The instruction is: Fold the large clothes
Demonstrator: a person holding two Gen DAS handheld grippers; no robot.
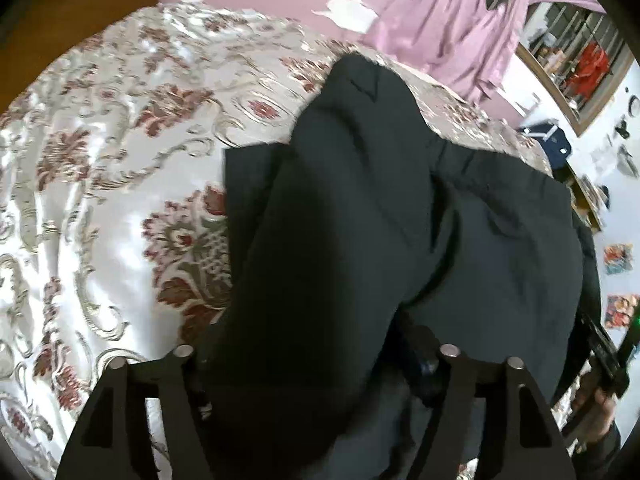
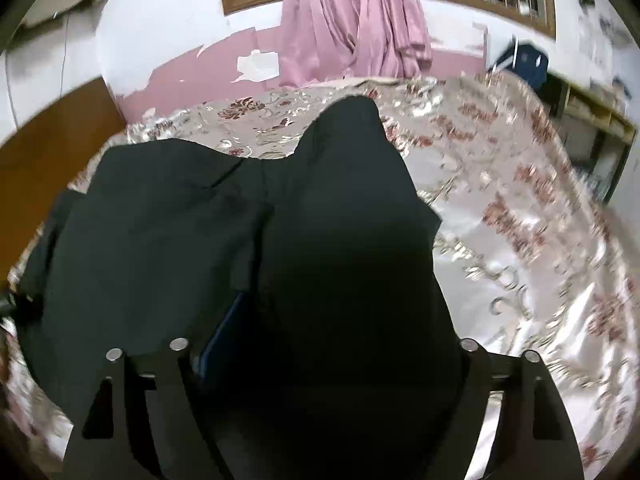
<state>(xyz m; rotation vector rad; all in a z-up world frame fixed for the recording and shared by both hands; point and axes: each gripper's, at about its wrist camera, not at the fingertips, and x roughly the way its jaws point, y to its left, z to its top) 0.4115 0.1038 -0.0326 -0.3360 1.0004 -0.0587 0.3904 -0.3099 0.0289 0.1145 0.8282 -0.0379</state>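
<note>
No brand, label or writing can be read anywhere. On the bed, a glossy satin bedspread (image 1: 100, 184) with raised maroon and olive floral scrolls fills the side from 7 to 11 o'clock in the left wrist view. The black garment (image 1: 360, 208), a matte woven cloth with soft folds and a gathered seam, lies on it from the centre toward 3 o'clock, a rounded hump reaching to 12 o'clock. The left gripper (image 1: 316, 356) has its fingers set wide, the cloth bulging up between them and hiding their tips; whether they press it I cannot tell. At 4 o'clock the other tool shows beside a hand.

In the right wrist view the garment spreads from 9 o'clock to the centre. The right gripper (image 2: 324, 352) also stands wide apart with cloth heaped between. A pink draped curtain (image 2: 352, 24) hangs at 12 o'clock.
</note>
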